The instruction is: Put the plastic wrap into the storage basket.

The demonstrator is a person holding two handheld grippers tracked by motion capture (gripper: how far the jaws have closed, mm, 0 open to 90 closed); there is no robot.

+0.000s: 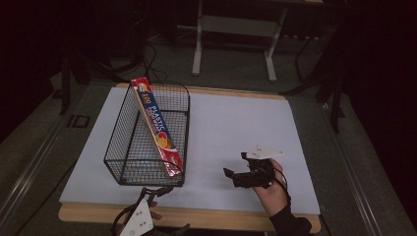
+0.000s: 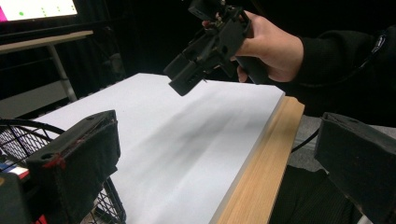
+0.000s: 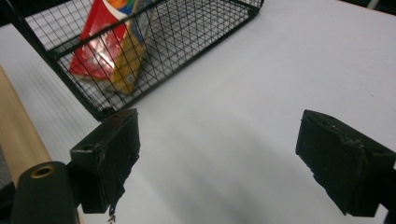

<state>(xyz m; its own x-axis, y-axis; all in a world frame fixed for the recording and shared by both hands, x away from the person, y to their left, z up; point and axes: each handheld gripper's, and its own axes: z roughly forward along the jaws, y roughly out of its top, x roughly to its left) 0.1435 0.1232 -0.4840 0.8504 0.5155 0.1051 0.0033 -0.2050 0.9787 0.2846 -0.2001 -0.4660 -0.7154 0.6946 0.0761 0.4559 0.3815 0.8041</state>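
Note:
A black wire basket [image 1: 114, 130] stands on the left half of the white board [image 1: 236, 118]. A long red and blue plastic-wrap box [image 1: 157, 125] leans inside it, its top end over the far rim. My right gripper [image 1: 236, 164], held in a hand, hovers over the board to the right of the basket with its jaws open and empty, pointing at the basket [image 3: 187, 42] and the box [image 3: 112, 46]. My left gripper [image 1: 174, 209] sits at the table's near edge, just in front of the basket, open and empty. The left gripper view has the right gripper [image 2: 175, 79] above the board.
A wooden table edge [image 1: 206, 219] runs along the near side under the white board. The frame of another table [image 1: 236, 29] stands on the floor behind. Dark surroundings lie on both sides. The board's right half [image 3: 261, 84] is bare.

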